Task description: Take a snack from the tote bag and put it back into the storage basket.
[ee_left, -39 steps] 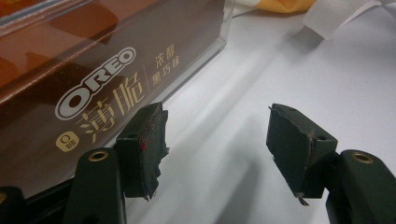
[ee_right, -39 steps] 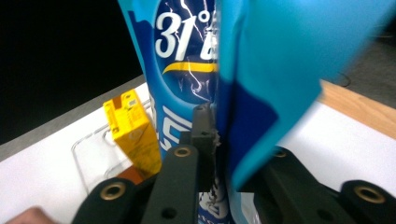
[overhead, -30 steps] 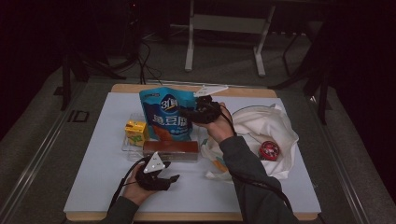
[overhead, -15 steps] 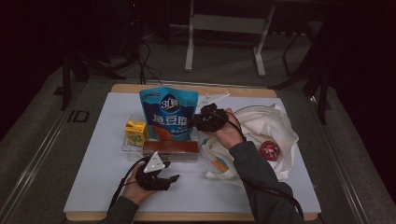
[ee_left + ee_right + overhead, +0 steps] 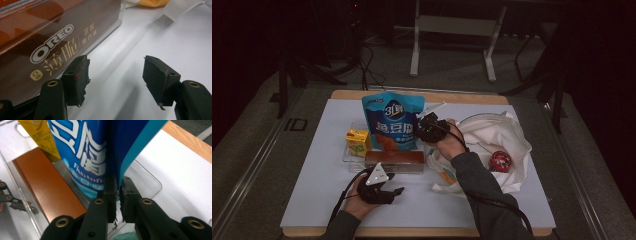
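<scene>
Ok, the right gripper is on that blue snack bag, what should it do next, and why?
Probably lift the blue snack bag straight up. The right gripper has just closed on the bag's edge, and the bag stands in the clear tray beside the brown Oreo box.

R gripper (image 5: 424, 131) came down a bit vs 1 s ago, now lower on the right edge of the tall blue foil snack pouch (image 5: 393, 120). Its jaws have just been closing; now pinched on the pouch's side seam, pads (image 5: 110, 195) pressing the blue film between them. Pouch looks slightly more upright in the clear plastic tray (image 5: 348, 160).
</scene>
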Available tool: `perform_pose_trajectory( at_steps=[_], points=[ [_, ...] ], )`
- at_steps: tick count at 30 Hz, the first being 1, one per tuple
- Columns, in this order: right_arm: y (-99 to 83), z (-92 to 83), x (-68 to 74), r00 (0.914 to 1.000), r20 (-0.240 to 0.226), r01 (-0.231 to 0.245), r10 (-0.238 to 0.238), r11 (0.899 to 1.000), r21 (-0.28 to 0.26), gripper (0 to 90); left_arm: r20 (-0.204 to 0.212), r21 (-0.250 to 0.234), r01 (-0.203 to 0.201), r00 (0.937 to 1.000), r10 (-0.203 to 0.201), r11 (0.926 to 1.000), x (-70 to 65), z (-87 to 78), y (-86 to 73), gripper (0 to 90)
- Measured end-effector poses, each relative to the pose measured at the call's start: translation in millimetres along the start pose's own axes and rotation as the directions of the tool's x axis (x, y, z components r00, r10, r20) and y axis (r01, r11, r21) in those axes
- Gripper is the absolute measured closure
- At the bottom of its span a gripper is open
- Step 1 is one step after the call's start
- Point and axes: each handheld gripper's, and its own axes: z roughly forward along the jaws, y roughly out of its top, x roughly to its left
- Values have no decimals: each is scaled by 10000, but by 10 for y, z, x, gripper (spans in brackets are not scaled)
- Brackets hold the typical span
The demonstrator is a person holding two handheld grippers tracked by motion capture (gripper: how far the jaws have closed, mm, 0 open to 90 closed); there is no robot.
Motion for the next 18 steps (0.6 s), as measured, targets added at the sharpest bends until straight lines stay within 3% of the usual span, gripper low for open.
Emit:
perform_pose_trajectory(
  at_steps=[5,18],
  points=[
    [49,51,63,9986,527,48,-53,9999,95,899,7,62,-37,10000,36,10000,3,0,1,375],
    [205,161,219,9919,1270,21,-73,9992,410,900,18,81,-43,10000,43,10000,3,1,2,375]
  ],
)
